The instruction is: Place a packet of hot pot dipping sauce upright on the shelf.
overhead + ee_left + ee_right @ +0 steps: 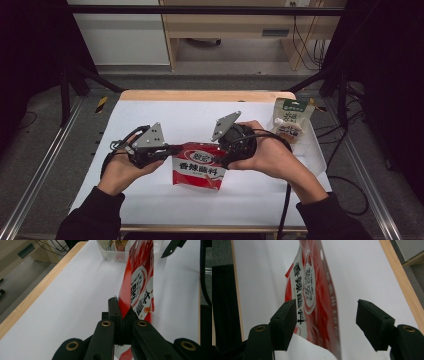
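Red packets: one, a red-and-white seasoning packet with black characters, standing upright near the middle of the bench, held between the two grippers.
Left gripper: one, in the person's left hand; its jaws are closed tight on the packet's left edge, the film pinched between them in the left gripper view.
Right gripper: one, in the person's right hand; in the right gripper view its jaws stand wide apart on either side of the packet's edge, one jaw near the printed face, the other well clear; nothing gripped.
Clear trays: one, at the bench's far right corner.
Pouches in tray: two, a green-topped one and a brownish one in front of it.
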Available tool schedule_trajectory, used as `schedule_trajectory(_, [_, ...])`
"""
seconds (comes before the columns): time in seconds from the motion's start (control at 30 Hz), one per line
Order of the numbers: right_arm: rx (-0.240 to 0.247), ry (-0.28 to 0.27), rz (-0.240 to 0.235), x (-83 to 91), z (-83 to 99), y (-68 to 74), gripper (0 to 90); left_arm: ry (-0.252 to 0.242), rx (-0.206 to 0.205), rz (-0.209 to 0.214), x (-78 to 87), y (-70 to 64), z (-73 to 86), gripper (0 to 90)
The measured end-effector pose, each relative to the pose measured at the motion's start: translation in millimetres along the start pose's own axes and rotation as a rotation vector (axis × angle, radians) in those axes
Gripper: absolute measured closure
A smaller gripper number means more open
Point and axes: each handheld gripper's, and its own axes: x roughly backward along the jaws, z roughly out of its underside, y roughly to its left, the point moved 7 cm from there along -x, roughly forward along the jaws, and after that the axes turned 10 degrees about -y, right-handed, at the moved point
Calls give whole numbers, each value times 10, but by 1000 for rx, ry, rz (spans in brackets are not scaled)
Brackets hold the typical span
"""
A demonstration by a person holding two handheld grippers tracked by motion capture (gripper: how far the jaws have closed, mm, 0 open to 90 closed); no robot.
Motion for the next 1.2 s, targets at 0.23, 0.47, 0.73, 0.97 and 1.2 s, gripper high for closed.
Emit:
schedule_trajectory(0.23, [-17,42,-27,-105,20,-5,331,-10,-1,-4,23,13,-9,900])
schedule_trajectory(0.47, [15,65,-47,-146,41,-7,465,-12,-3,-1,26,10,-19,900])
schedule_trajectory(0.73, [39,71,-59,-137,57,9,629,-19,-1,0,16,7,-35,900])
schedule_trajectory(0.97, [44,74,-59,-119,66,4,782,-21,-2,5,18,4,-40,900])
schedule_trajectory(1.2, [33,69,-49,-108,73,-7,865,-26,0,6,20,-2,-50,900])
